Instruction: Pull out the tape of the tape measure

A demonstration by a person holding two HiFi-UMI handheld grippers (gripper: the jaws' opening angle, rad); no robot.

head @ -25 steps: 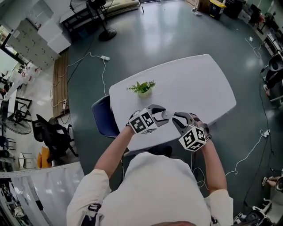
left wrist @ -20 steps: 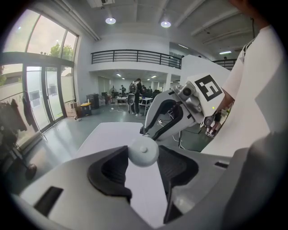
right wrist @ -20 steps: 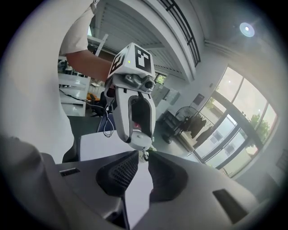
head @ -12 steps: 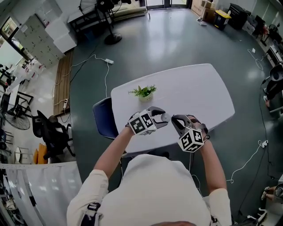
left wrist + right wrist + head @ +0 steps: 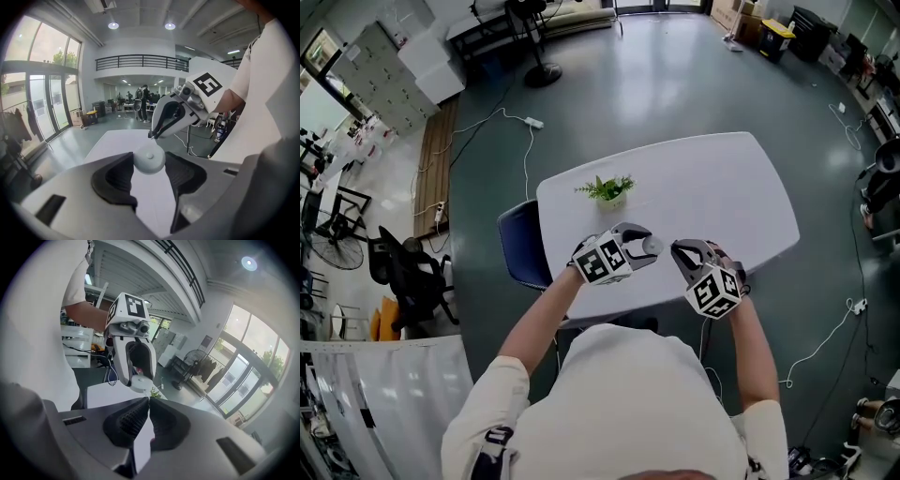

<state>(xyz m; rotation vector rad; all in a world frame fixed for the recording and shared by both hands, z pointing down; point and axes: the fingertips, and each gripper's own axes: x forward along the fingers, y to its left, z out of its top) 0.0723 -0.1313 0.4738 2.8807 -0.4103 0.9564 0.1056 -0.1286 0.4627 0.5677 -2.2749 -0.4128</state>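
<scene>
The tape measure (image 5: 648, 247) is a small round white case. My left gripper (image 5: 642, 246) is shut on it, and in the left gripper view the case (image 5: 149, 160) sits pinched between the two dark pads. My right gripper (image 5: 674, 248) faces it from the right, a short way off over the near part of the white table (image 5: 722, 197). Its jaws are shut, with the pads meeting just short of the case (image 5: 140, 381). Seen from the left gripper, the right gripper (image 5: 152, 136) has its tips right above the case. No pulled-out tape shows, and I cannot tell if the tape's end is pinched.
A small potted plant (image 5: 606, 191) stands on the table's far left part. A blue chair (image 5: 521, 246) is tucked at the table's left side. Cables trail over the grey floor (image 5: 675, 75) around the table.
Both grippers have stayed close together over the table's near edge. My right gripper has drifted slightly right and down, away from the case. The left grip on the case is unchanged.
</scene>
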